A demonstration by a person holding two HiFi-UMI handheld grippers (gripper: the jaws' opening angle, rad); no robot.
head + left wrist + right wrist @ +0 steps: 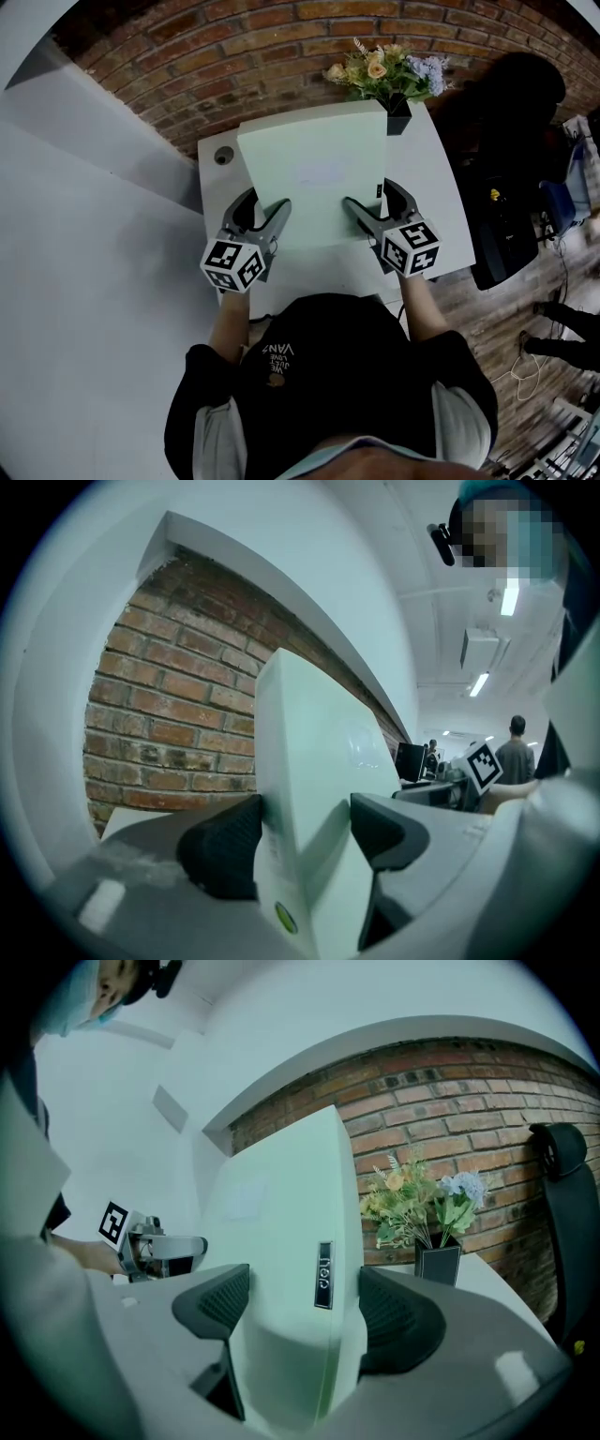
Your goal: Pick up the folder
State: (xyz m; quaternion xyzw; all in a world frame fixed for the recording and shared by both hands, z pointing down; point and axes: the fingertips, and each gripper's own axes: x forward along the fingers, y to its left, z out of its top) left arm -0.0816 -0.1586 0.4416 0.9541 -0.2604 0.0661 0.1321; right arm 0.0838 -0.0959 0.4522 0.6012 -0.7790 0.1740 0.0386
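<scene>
- Head view showed a white table (433,192) in front of a brick wall (234,56), with a small round hole (222,157) at the table's far left corner.
- Over the table's near left part, the left gripper (266,210) was clamped on the folder's left edge. In the left gripper view its dark pads (225,850) pressed on both faces of that edge, next to a small green sticker (283,917).
- Above the middle of the table, the pale green folder (314,173) was held between both grippers. Its far edge reached out over the table's far edge. Whether its near edge touched the table could not be told.
- Over the table's near right part, the right gripper (369,201) was closed on the folder's right edge. In the right gripper view its pads (398,1321) squeezed the folder just below a small dark label (323,1276).
- At the table's far right corner stood a black vase (398,117) with a bunch of flowers (384,70).
- Just beyond the table's right side was a black chair (506,141).
</scene>
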